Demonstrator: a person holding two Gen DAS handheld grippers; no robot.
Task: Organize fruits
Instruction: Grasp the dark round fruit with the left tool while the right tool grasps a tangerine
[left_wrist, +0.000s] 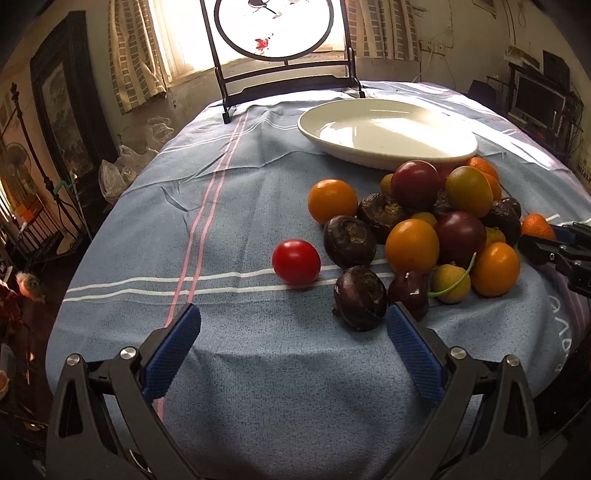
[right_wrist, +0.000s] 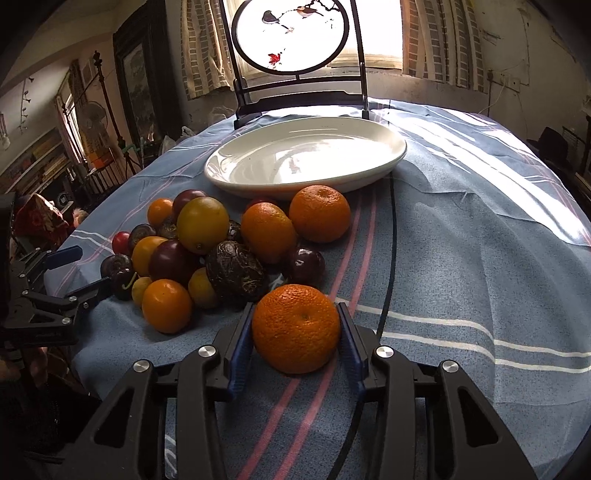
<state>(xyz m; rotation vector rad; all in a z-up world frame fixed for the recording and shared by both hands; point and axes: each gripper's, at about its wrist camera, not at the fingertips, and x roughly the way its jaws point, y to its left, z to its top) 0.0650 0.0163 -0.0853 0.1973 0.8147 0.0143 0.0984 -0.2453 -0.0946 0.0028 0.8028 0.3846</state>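
The right gripper (right_wrist: 295, 328) squeezes an orange (right_wrist: 295, 326) just above the counter (right_wrist: 461, 258), likely to carry it to the empty white plate (right_wrist: 258, 184), while the left gripper (left_wrist: 293, 325) waits wide open near the fruit pile (left_wrist: 413, 229).

The left gripper (left_wrist: 293, 323), black-framed with blue ribbed pads, hangs low over the near edge with its jaws spread wide and nothing between them. The matching right gripper (right_wrist: 295, 325) sits to the right, its blue pads (right_wrist: 242, 343) pressed against both sides of a round orange mandarin (right_wrist: 295, 328).
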